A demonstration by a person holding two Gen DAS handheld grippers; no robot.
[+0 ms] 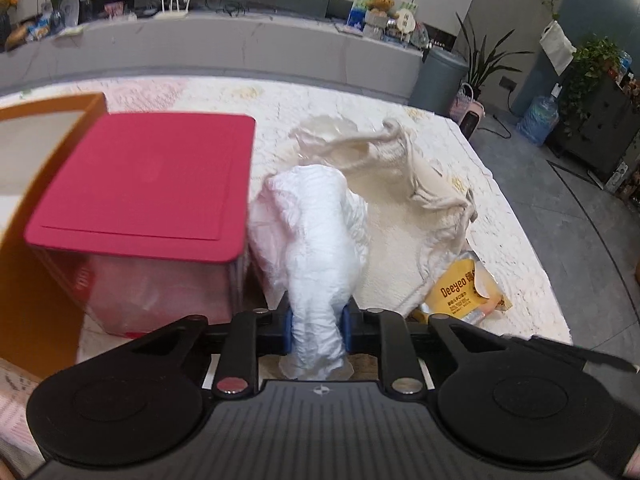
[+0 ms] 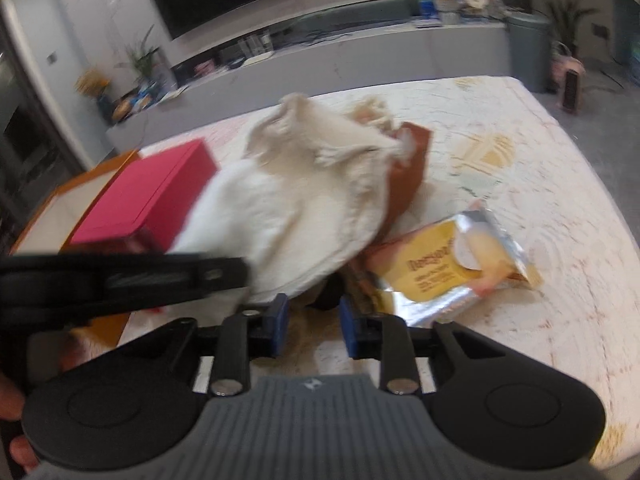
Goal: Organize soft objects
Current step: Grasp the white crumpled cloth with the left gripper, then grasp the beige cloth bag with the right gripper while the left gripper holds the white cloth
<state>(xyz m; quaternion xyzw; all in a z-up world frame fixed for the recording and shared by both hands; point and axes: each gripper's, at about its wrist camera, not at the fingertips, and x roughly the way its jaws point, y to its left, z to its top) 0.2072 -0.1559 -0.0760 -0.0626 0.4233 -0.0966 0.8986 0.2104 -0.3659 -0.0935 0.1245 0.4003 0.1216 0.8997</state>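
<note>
- Left wrist view: the left gripper pinches a crumpled white cloth between its blue pads. The cloth rises just beside a clear box with a red lid, which stands toward the left edge of the quilted table. A cream cloth lies behind, and a yellow packet near the right edge.
- Right wrist view: the right gripper stands partly open, its pads pressing nothing. The cream cloth is heaped just ahead, and the yellow packet lies to its right.

On your table, the red-lidded plastic box sits left of the crumpled white cloth, the yellow foil packet right.
</note>
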